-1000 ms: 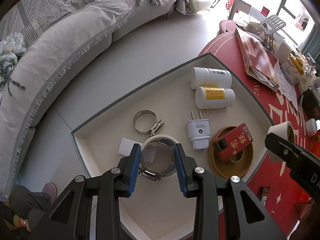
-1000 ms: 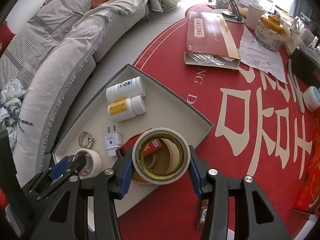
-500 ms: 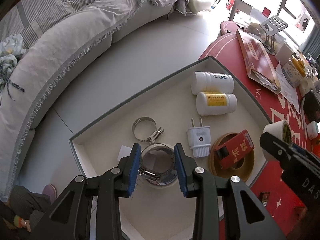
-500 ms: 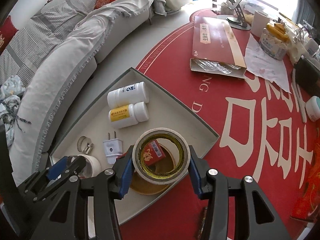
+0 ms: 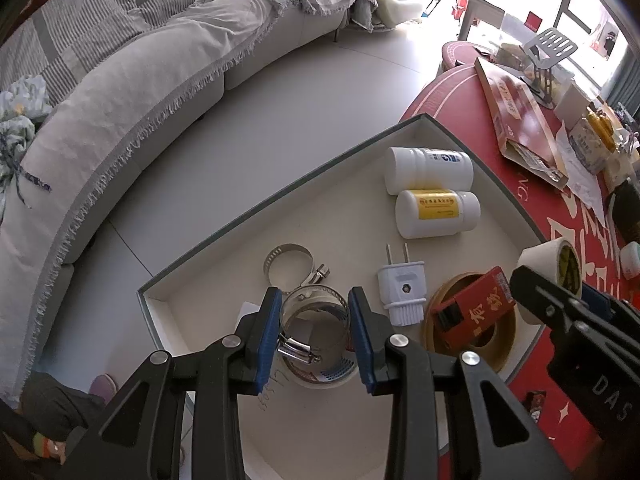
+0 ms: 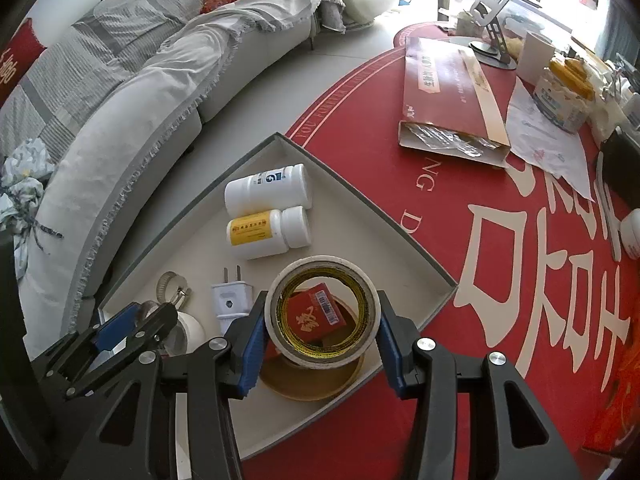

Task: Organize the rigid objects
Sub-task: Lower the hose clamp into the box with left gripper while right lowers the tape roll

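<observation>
Left gripper (image 5: 314, 330) stays clenched on a metal hose clamp (image 5: 311, 322), now lifted clear of the white tape roll (image 5: 324, 376) near the tray's (image 5: 280, 200) left corner. Right gripper (image 6: 322, 330) still clasps the beige tape roll (image 6: 322, 316), hovering above the red box (image 6: 316, 314) by the tray's near edge.

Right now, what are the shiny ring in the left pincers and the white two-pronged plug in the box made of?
The ring, a hose clamp, looks like bare metal: silvery, slotted band, screw housing. The plug looks like glossy white moulded plastic with two metal prongs.
</observation>
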A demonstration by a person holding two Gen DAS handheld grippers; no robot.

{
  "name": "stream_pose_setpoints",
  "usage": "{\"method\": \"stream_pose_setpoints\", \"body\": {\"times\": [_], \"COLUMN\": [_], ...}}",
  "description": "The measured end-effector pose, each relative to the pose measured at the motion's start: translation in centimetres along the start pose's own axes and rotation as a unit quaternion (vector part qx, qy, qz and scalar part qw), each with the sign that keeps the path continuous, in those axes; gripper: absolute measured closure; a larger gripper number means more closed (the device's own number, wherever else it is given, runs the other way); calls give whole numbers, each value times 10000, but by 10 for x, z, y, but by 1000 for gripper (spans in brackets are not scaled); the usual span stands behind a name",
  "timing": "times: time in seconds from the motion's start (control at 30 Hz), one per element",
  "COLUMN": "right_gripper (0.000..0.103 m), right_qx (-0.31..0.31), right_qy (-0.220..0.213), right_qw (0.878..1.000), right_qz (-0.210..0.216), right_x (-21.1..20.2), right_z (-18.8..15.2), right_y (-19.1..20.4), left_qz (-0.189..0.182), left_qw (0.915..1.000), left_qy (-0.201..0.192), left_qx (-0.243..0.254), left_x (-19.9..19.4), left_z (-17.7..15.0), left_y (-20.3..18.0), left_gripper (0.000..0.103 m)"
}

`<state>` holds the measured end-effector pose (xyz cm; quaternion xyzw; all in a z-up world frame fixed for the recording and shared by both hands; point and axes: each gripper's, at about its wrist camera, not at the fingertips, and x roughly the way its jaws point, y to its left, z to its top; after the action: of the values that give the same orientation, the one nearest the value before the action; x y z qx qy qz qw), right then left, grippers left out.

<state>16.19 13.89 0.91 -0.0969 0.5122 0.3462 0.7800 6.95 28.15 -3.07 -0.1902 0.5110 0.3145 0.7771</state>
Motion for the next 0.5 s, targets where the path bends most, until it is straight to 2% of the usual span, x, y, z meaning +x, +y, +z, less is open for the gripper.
{"method": "stream_pose_setpoints", "body": {"times": [0.2,0.27,0.3,0.33,0.4,0.43,0.47,0.5], "right_gripper": [53,53,53,52,29,10,9,9], "right_qx": [-100,-129,-150,-171,-142,-118,-102,-102], "right_qy": [43,85,100,131,103,25,-103,-186], "right_qw": [9999,9999,9998,9998,9998,9999,9999,9998], "right_qz": [-31,-55,-55,-37,-39,-52,-23,1], "right_x": [5,7,8,8,6,3,-2,-7], "right_z": [1,2,2,2,2,3,2,2], "right_y": [6,7,8,9,7,6,5,5], "left_qz": [-9,-112,-108,-97,-114,-111,-121,-118], "left_qw": [10000,9999,9999,9999,9999,9999,9999,9999], "left_qy": [-20,10,-7,-46,-90,-46,4,28], "left_qx": [50,52,22,1,-17,-8,7,17], "left_x": [2,3,3,2,0,0,1,1], "left_z": [1,0,0,-1,-2,-2,-2,-3], "left_y": [-1,-1,0,1,2,2,1,1], "left_gripper": [64,47,30,21,19,13,10,2]}}
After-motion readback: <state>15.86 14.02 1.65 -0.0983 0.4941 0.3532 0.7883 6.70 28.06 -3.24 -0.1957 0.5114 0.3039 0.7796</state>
